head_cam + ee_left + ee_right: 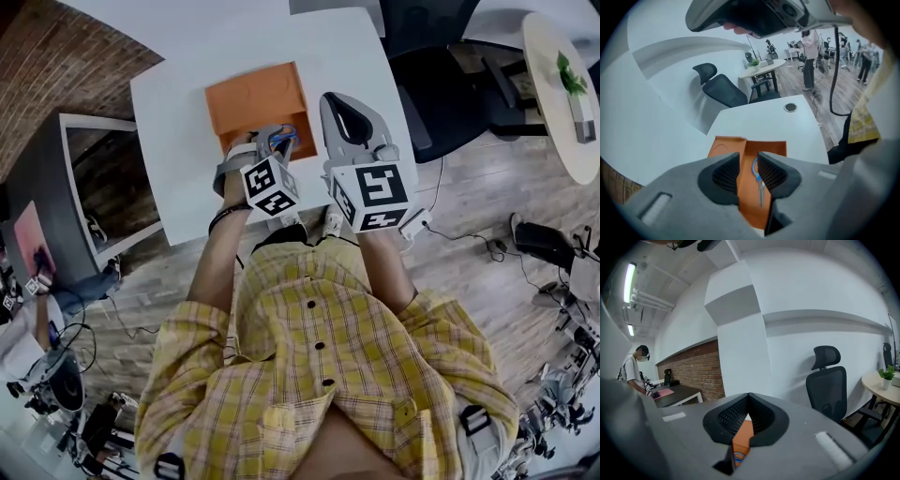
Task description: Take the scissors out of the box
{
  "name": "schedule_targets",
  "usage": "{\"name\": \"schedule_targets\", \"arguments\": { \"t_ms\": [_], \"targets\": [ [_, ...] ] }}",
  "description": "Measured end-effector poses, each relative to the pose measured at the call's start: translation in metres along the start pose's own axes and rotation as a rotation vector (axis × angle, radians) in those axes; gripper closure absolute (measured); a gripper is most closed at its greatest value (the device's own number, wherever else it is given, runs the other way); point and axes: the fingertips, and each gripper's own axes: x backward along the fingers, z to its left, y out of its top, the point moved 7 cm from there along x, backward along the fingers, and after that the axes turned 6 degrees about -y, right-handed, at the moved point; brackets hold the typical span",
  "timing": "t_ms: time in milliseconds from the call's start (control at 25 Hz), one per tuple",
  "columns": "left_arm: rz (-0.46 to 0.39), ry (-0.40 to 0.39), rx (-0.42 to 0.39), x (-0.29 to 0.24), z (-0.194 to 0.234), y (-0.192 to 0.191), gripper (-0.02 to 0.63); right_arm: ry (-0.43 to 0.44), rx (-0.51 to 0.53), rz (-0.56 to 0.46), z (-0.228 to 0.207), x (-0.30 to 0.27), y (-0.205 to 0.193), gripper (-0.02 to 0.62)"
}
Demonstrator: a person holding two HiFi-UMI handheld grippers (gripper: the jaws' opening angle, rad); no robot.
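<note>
An orange box [253, 98] lies open on the white table [178, 122], its lid folded back. Inside it lie scissors [284, 138] with blue handles. My left gripper [272, 142] hovers just over the box. In the left gripper view its jaws [748, 171] stand slightly apart, and the scissors [758, 180] show through the gap, flat in the box [726, 147] below. My right gripper [335, 101] hangs beside the box's right edge with its tips [748, 397] together. Under them show a strip of the box [742, 434] and a blue handle [738, 457].
A black office chair [450, 84] stands behind the table's far right corner, and a round table with a plant [567, 84] further right. A dark desk [103, 178] is at the left. A cable grommet [790, 107] sits in the tabletop beyond the box.
</note>
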Motion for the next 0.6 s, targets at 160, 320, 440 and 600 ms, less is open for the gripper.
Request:
{"name": "schedule_targets", "arguments": {
  "t_ms": [160, 320, 440, 600],
  "targets": [
    [-0.001, -0.043, -0.003, -0.01, -0.002, -0.004, 0.489, -0.002, 0.0, 0.001, 0.001, 0.001, -0.002, 0.589],
    [0.013, -0.077, -0.017, -0.023, -0.001, -0.009, 0.489, -0.006, 0.0, 0.006, 0.0, -0.002, -0.003, 0.589],
    [0.017, -0.102, -0.024, -0.034, -0.001, -0.012, 0.489, -0.011, -0.001, 0.014, -0.003, -0.006, -0.005, 0.589],
    [0.026, -0.144, -0.027, -0.047, -0.005, -0.015, 0.483, -0.015, -0.003, 0.023, -0.003, -0.009, -0.007, 0.589]
  ]
}}
